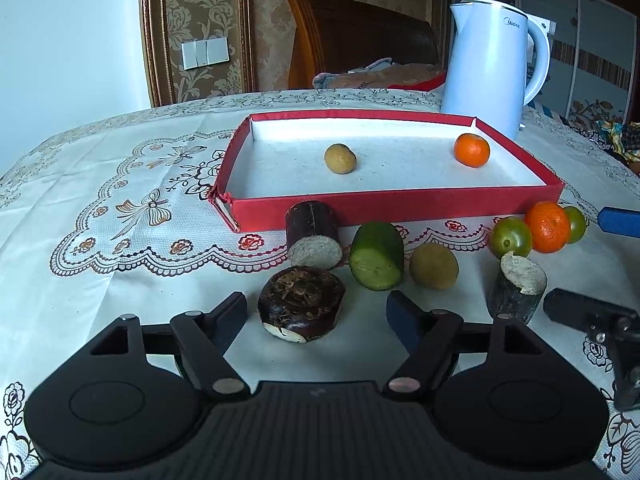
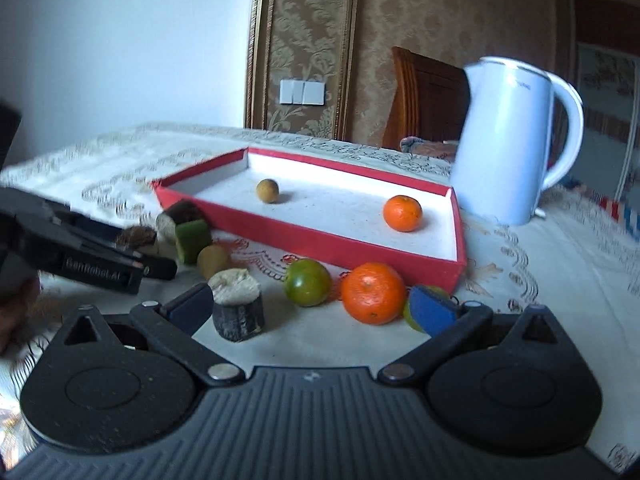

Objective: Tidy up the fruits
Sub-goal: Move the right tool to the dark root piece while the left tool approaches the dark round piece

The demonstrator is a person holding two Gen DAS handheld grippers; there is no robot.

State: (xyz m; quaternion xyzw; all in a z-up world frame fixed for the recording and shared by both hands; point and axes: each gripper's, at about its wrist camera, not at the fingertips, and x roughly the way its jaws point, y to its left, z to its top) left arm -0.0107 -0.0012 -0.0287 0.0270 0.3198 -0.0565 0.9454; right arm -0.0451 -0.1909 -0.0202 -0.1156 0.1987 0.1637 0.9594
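In front of the red shallow cardboard tray (image 1: pixel 400 204), your left gripper (image 1: pixel 320 316) gapes wide, empty, around the dark brown water chestnut (image 1: pixel 301 307); close it next. Your right gripper (image 2: pixel 316 308) also open, holding nothing.

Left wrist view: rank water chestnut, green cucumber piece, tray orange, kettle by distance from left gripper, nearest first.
From the left gripper:
1. Water chestnut, between the open fingers.
2. Green cucumber piece, ahead, slightly right.
3. Tray orange, in the red tray's right far corner.
4. Kettle, behind the tray, right.
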